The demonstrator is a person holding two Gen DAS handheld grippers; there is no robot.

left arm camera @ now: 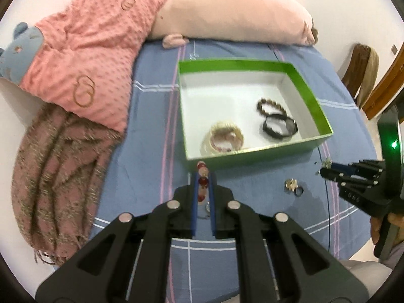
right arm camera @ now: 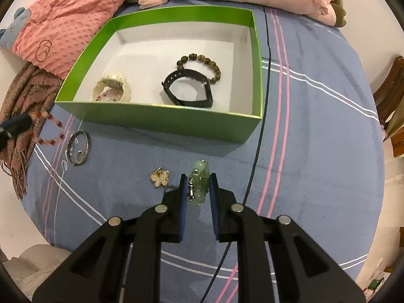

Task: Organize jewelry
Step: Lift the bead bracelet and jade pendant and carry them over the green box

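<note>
A green box (left arm camera: pixel 255 151) (right arm camera: pixel 161 120) with a white inside sits on the blue bed sheet. It holds a cream bangle (left arm camera: pixel 226 137) (right arm camera: pixel 112 89), a brown bead bracelet (left arm camera: pixel 271 106) (right arm camera: pixel 202 61) and a black band (left arm camera: pixel 279 127) (right arm camera: pixel 188 89). My left gripper (left arm camera: pixel 203 176) is shut on a red and pink bead bracelet (left arm camera: pixel 203 180) (right arm camera: pixel 48 128), just short of the box's near wall. My right gripper (right arm camera: pixel 198 180) (left arm camera: pixel 324 170) is shut on a green jade bead bracelet (right arm camera: pixel 200 178), held low over the sheet. A gold flower brooch (right arm camera: pixel 159 176) (left arm camera: pixel 291 184) lies left of it.
A silver bangle (right arm camera: pixel 79 147) with a small ring (right arm camera: pixel 80 155) inside lies on the sheet at left. A pink dotted blanket (left arm camera: pixel 83 58), a fringed scarf (left arm camera: pixel 55 176) and a pink plush pillow (left arm camera: pixel 234 12) border the box. A dark cable (right arm camera: pixel 255 156) crosses the sheet.
</note>
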